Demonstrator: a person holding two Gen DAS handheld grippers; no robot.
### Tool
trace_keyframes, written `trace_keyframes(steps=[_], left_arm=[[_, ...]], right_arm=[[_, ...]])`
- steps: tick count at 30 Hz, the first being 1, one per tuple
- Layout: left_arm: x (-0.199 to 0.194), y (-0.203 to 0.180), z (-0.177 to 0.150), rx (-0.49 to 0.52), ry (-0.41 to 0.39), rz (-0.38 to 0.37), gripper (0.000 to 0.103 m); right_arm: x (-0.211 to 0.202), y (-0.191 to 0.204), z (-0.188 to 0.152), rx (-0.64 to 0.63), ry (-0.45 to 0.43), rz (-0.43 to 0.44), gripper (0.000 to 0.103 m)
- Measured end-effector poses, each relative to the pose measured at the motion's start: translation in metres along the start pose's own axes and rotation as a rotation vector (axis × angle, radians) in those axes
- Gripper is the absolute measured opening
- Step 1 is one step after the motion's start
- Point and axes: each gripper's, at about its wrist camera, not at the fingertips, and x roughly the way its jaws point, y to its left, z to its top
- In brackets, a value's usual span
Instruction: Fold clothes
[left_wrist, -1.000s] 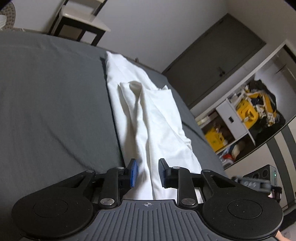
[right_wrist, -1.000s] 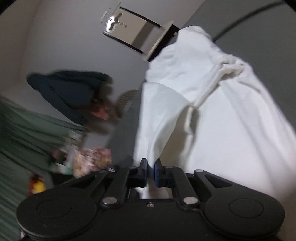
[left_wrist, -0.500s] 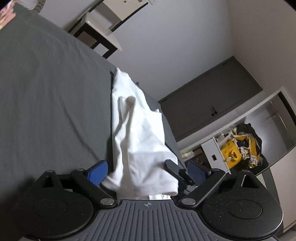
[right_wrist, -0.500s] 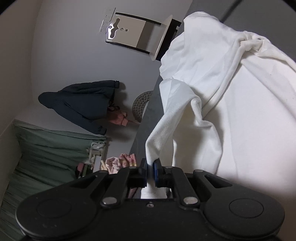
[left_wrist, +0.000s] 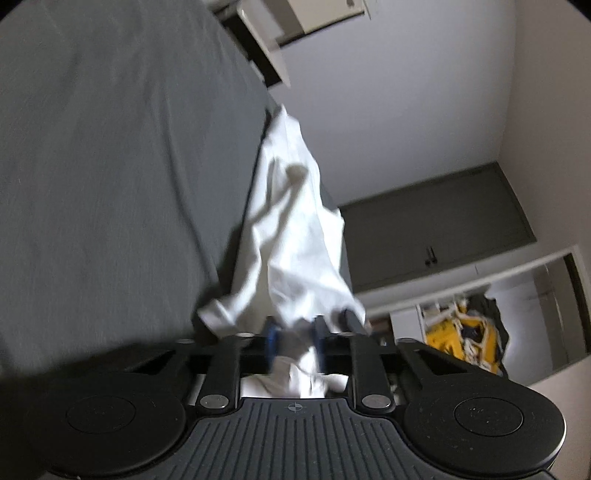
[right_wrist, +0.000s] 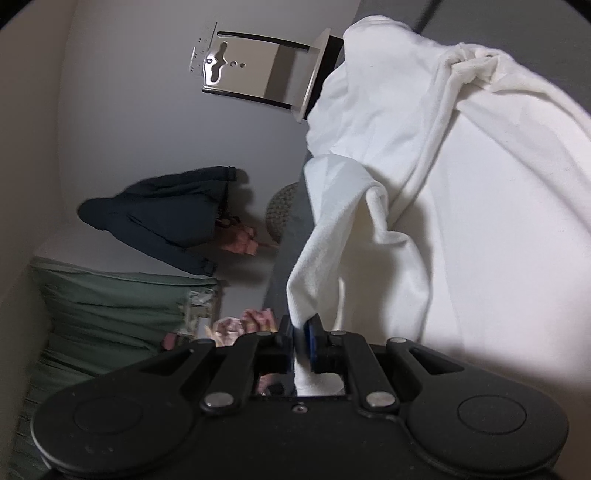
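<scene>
Lifting the white garment off the grey bed's edge, left claw and right claw each pinch an edge; next, probably, carrying it over into a fold.

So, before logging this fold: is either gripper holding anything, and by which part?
Both hold the white garment: right gripper pinches an edge, left gripper a bunched fold.

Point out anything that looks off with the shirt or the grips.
Nothing is damaged or spilled. The white shirt is bunched and twisted rather than flat, with a knot-like wad near its far end. Both the left gripper and right gripper pinch its fabric.
</scene>
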Motion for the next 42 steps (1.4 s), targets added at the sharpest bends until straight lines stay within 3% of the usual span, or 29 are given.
trace_keyframes(steps=[6, 13, 16, 20, 22, 23, 24, 26, 29, 31, 38, 42], left_arm=[[0.000, -0.010, 0.008, 0.057, -0.013, 0.048, 0.010], [-0.008, -0.001, 0.018, 0.016, -0.061, 0.056, 0.010], [-0.009, 0.003, 0.019, -0.008, -0.049, -0.001, 0.010], [-0.013, -0.007, 0.016, 0.098, -0.036, 0.049, 0.012], [-0.011, -0.007, 0.015, 0.109, -0.002, 0.076, 0.026], [-0.011, -0.005, 0.014, 0.090, 0.014, 0.075, 0.039], [-0.012, -0.002, 0.013, 0.065, 0.008, 0.057, 0.052], [-0.014, 0.003, 0.010, 0.017, -0.003, 0.025, 0.066], [-0.009, 0.009, 0.007, -0.034, 0.012, 0.032, 0.066], [-0.006, 0.013, 0.005, -0.068, 0.022, 0.037, 0.058], [-0.003, 0.018, -0.005, -0.130, 0.013, 0.039, 0.013], [-0.008, 0.007, -0.006, -0.094, -0.025, 0.056, 0.010]], right_arm=[[-0.005, 0.002, 0.000, -0.039, -0.040, -0.079, 0.050], [-0.012, -0.006, 0.006, -0.014, -0.091, -0.101, 0.051], [-0.010, -0.011, 0.010, 0.001, -0.099, -0.098, 0.051], [-0.012, -0.019, 0.012, 0.063, -0.100, -0.080, 0.050], [-0.014, -0.021, 0.011, 0.069, -0.097, -0.077, 0.050], [-0.015, -0.022, 0.010, 0.069, -0.095, -0.075, 0.050], [-0.015, -0.022, 0.010, 0.069, -0.091, -0.073, 0.050], [-0.013, -0.021, 0.009, 0.068, -0.083, -0.069, 0.050], [-0.010, -0.019, 0.008, 0.067, -0.076, -0.069, 0.050], [-0.009, -0.019, 0.008, 0.069, -0.075, -0.069, 0.050], [-0.010, -0.020, 0.009, 0.084, -0.071, -0.063, 0.050], [-0.010, -0.021, 0.009, 0.083, -0.067, -0.062, 0.051]])
